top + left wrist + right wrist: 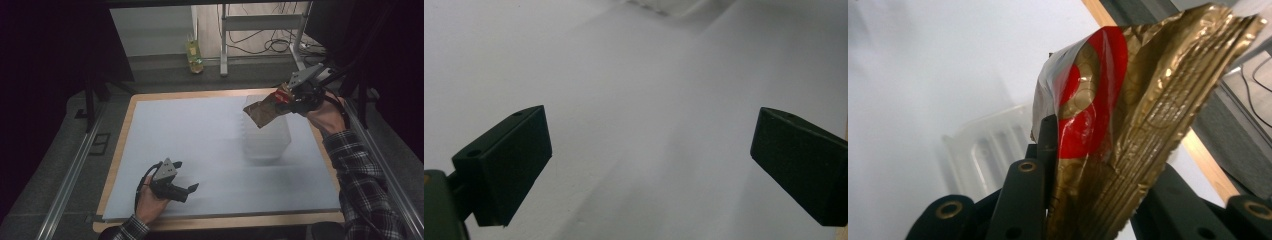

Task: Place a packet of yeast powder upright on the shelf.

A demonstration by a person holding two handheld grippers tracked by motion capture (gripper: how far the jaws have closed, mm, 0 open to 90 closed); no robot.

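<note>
Over the far right part of the white table [200, 150], the right gripper [292, 96] holds a gold and red foil packet [265, 111] just above a clear plastic bin [266, 134], the packet hanging tilted with its lower end over the bin's open top. To do this step well, I would bring the packet squarely over the opening, lower it until its bottom edge is inside the walls, and only then let go, since a light foil pouch can catch on the rim or slide out sideways. From the right gripper view the jaws are closed almost fully, pinching the crimped edge of the packet [1108, 135] between them, with the ribbed bin [988, 145] below and beyond. Near the front left of the table, the left gripper [186, 186] rests low in the person's hand, its jaws spread wide with nothing between them but bare white surface [649, 100].
</note>
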